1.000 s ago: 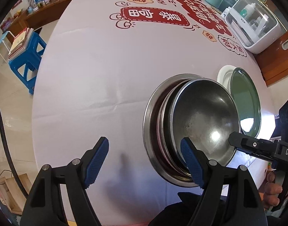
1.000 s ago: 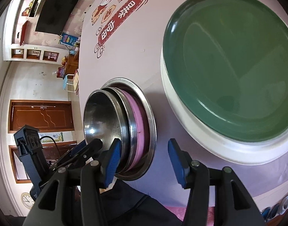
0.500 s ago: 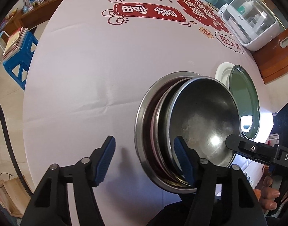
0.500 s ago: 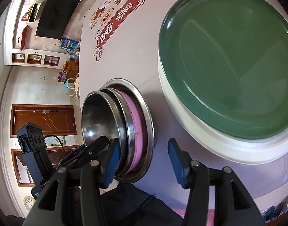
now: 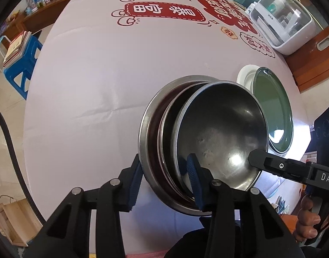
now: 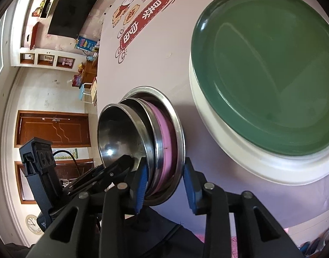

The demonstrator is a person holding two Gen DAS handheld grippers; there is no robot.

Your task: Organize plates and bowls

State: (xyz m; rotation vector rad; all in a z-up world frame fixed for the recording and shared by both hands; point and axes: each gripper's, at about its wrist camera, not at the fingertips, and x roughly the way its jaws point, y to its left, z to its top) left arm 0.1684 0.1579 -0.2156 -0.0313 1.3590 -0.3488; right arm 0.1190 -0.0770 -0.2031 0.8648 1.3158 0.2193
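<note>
Since the earlier frames both pairs of jaws have been closing around the stack of bowls, and the stack sits larger in the left wrist view. The left gripper now has 1 pad outside the widest steel bowl and 1 inside the top steel bowl, so the near rims of the whole stack lie between its pads. I judge it grips there, though full pad contact is hard to confirm. The right gripper straddles the opposite side of the rims, with the pink bowl between its pads; its right pad seems still slightly off the outer rim, so I cannot tell if it presses. Taking 2 sides probably keeps the nested bowls from sliding when lifted. The stack rests on the tablecloth, just beside the green plate lying on the white plate.
</note>
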